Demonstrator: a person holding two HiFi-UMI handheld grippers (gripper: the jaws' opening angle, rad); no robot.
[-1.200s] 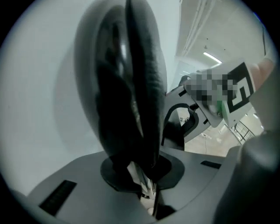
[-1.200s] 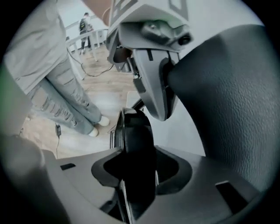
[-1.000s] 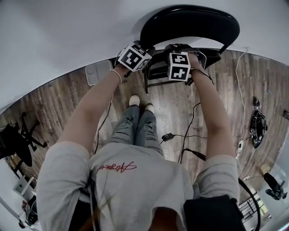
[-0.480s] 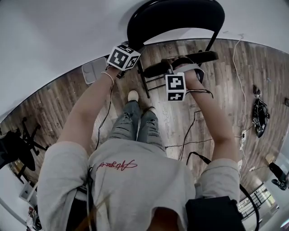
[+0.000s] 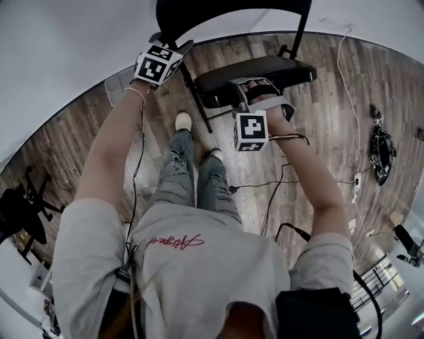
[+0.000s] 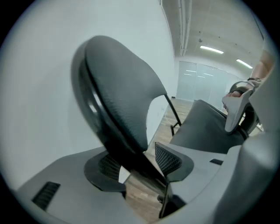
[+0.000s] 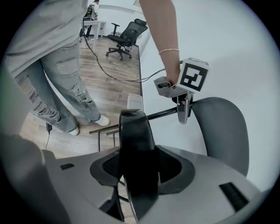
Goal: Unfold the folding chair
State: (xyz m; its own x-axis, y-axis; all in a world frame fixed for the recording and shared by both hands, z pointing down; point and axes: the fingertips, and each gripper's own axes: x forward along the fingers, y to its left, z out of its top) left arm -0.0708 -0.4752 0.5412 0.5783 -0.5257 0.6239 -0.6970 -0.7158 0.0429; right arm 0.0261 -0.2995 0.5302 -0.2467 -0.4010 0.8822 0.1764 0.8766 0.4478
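Opening left gripper (image 6: 140, 170) around the chair's (image 5: 225, 13) backrest (image 6: 118, 87) rim, pads off it; opening right gripper (image 7: 138, 168), pads touching the seat's (image 7: 135, 148) front edge. Standing chair by wall (image 5: 66, 53), seat lowered.

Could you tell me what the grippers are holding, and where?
Right gripper: front edge of the seat, jaws opening. Left gripper: nothing; its opening jaws straddle the backrest rim.
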